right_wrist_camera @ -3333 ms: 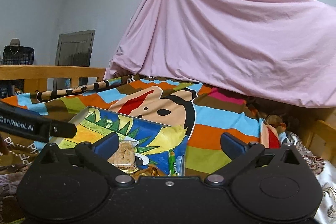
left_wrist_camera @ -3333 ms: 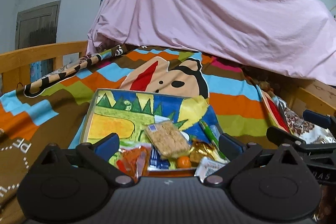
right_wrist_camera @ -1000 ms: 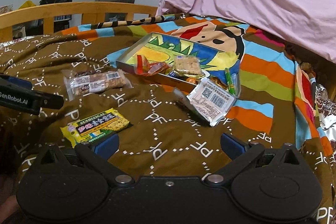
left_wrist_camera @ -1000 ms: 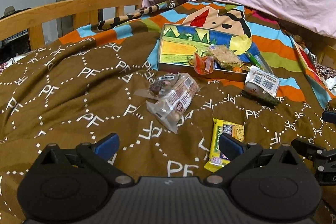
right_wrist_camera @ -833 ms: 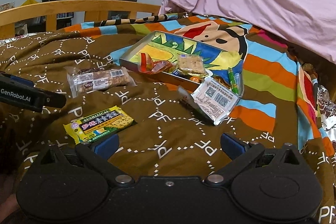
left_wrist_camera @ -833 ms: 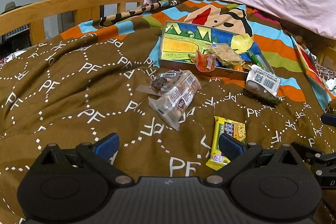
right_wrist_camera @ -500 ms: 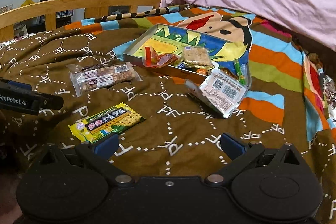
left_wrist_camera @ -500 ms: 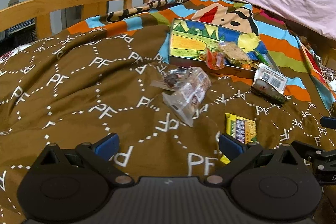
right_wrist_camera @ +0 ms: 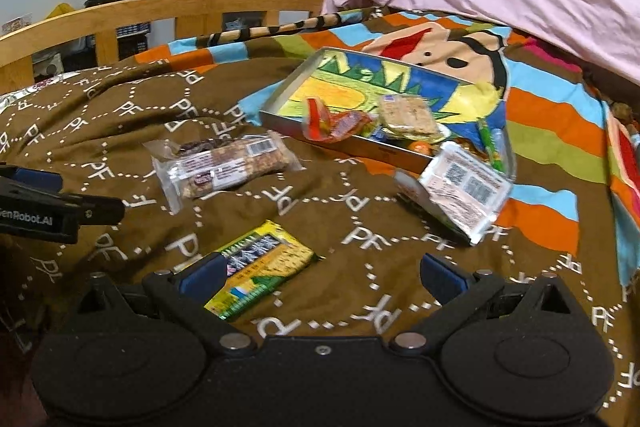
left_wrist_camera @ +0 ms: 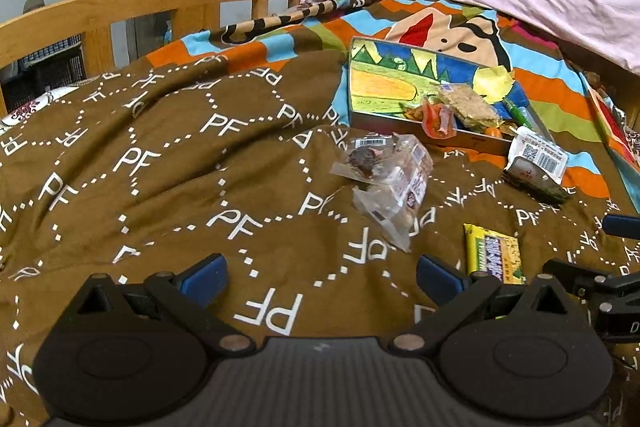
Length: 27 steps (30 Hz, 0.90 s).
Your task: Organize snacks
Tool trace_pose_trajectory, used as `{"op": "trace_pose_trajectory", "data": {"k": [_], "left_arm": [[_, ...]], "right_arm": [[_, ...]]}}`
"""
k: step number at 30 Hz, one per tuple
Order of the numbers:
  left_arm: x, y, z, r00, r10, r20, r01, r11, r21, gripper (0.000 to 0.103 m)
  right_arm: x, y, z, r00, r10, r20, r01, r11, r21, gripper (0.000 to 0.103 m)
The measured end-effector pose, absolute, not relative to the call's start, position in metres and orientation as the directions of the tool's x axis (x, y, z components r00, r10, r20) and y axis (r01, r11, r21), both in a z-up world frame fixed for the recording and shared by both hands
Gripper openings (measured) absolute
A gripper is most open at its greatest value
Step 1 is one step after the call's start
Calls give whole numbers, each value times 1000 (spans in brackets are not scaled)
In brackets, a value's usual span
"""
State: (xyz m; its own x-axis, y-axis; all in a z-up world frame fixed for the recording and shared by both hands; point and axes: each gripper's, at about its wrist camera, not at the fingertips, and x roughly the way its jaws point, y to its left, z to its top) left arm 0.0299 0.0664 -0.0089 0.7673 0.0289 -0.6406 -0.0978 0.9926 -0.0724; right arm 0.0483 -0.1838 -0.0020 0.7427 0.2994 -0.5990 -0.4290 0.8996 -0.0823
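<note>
Left wrist view: compared with 3.3 s ago the left gripper [left_wrist_camera: 320, 273] has backed off from the tray [left_wrist_camera: 424, 131]; jaws wide, empty; three packets on the brown blanket [left_wrist_camera: 160, 163] look next to sort. Right wrist view: right gripper [right_wrist_camera: 322, 273], wide open and empty, has closed on the yellow cracker packet [right_wrist_camera: 264, 267], its long axis running near-left to far-right toward the tray [right_wrist_camera: 280, 99].

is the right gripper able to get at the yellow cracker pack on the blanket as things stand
Probably yes. The right gripper is open and empty, and the yellow cracker pack lies flat on the brown blanket just ahead by its left finger, with nothing on top. The clear nut bar pack lies apart, farther off.
</note>
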Motion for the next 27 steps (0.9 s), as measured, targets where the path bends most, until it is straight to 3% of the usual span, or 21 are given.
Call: {"op": "trace_pose_trajectory", "data": {"k": [9,19,27], "left_arm": [[56,79,-6,762,7,-648,-85,992,-90,103],[102,59,9,791,-112,-602,104,993,-47,103],[132,28,1,761,-200,-617,251,968,-4,102]], "right_arm": [[64,-164,-19,690,337,-640,-455,890,-22,102],[78,-147,-36,632,377,-677,-459,886,65,102],[73,-142,-47,647,345,-680,-462,887,10,98]]}}
